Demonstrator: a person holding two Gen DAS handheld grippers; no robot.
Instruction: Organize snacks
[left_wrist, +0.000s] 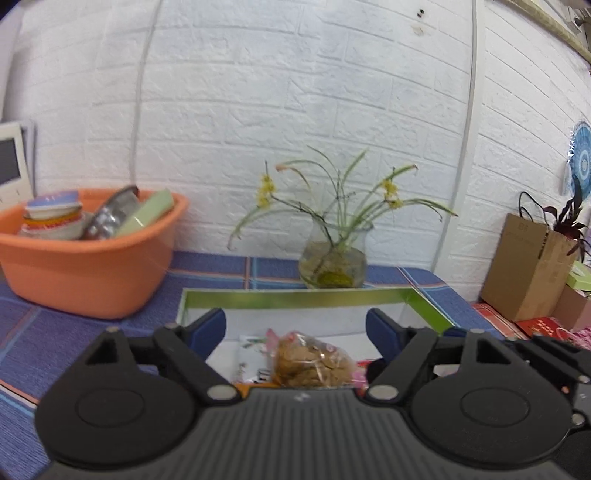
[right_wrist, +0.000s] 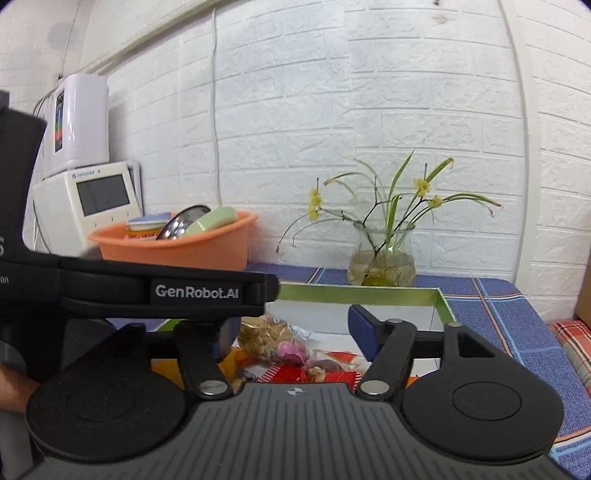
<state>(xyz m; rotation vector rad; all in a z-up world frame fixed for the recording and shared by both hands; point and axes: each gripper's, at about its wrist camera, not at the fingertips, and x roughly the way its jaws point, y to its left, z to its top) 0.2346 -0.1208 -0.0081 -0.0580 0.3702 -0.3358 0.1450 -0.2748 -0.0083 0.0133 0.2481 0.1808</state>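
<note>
A white box with a green rim (left_wrist: 295, 297) lies on the blue checked cloth. Inside it are a clear bag of brown biscuits (left_wrist: 314, 365), a white packet (left_wrist: 251, 354), and in the right wrist view red packets (right_wrist: 332, 373) and a pink wrapper (right_wrist: 290, 349) beside the biscuit bag (right_wrist: 262, 336). My left gripper (left_wrist: 295, 328) is open over the box, its blue pads standing apart on either side of the biscuit bag. My right gripper (right_wrist: 295, 330) is open wide above the red packets. The left gripper's black body (right_wrist: 195, 291) crosses in front and partly hides the right gripper's left finger.
An orange basin (left_wrist: 88, 258) with bowls and a steel dish stands at the back left. A glass vase (left_wrist: 332, 266) with yellow flowers is behind the box against the white brick wall. A cardboard box (left_wrist: 528, 266) stands at the right; a white appliance (right_wrist: 88, 199) at the left.
</note>
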